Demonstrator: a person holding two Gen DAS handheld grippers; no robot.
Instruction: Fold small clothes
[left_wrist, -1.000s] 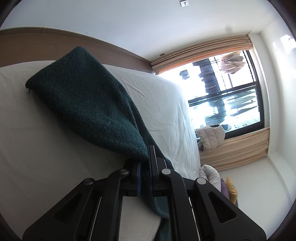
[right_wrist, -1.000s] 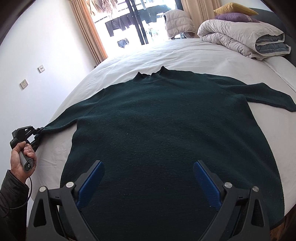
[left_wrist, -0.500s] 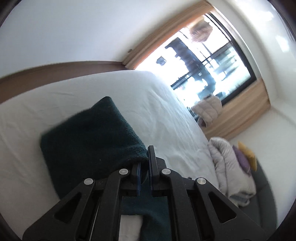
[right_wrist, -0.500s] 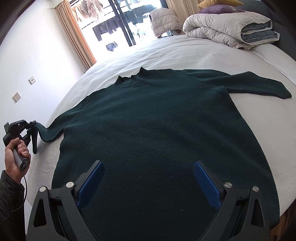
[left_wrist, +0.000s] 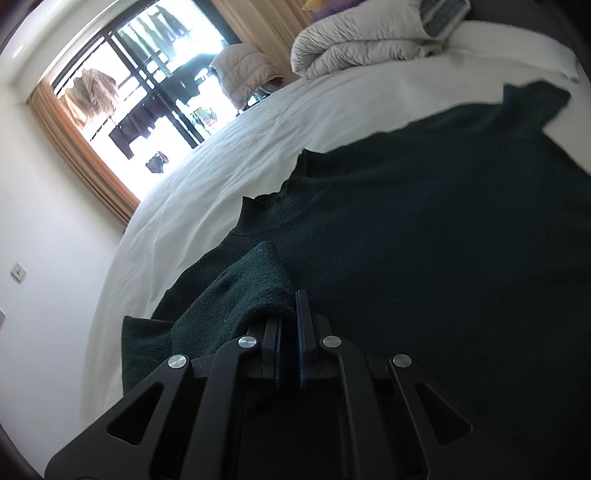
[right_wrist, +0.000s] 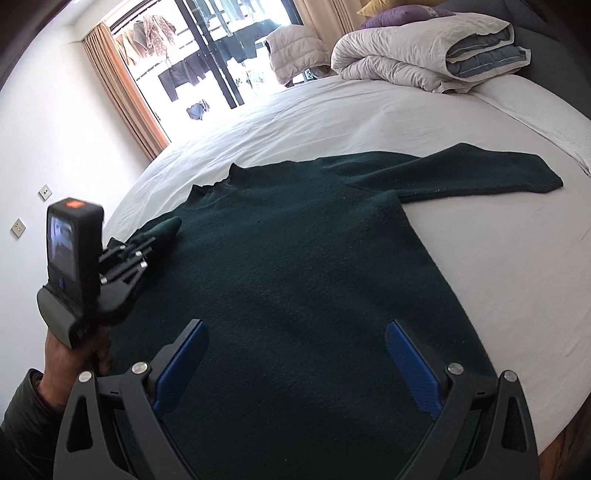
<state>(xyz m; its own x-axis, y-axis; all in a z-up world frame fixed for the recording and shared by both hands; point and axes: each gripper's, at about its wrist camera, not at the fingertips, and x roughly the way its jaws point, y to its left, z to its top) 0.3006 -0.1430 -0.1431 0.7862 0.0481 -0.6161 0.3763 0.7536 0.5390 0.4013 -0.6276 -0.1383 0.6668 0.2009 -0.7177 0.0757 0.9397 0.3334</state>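
Dark green sweater (right_wrist: 295, 280) spread flat on white bed (right_wrist: 369, 122), collar toward window (right_wrist: 207, 59). Left gripper (left_wrist: 290, 317) clamped on left sleeve (left_wrist: 243, 295) (folded inward over the body). Right gripper (right_wrist: 295, 365) spread wide above hem, touching nothing. Right sleeve (right_wrist: 461, 173) extended sideways.

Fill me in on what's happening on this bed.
A person is folding a dark green sweater spread flat on the bed. The left gripper is shut on one sleeve, holding it over the sweater's body. The right gripper hangs open above the hem. The other sleeve lies stretched out flat.
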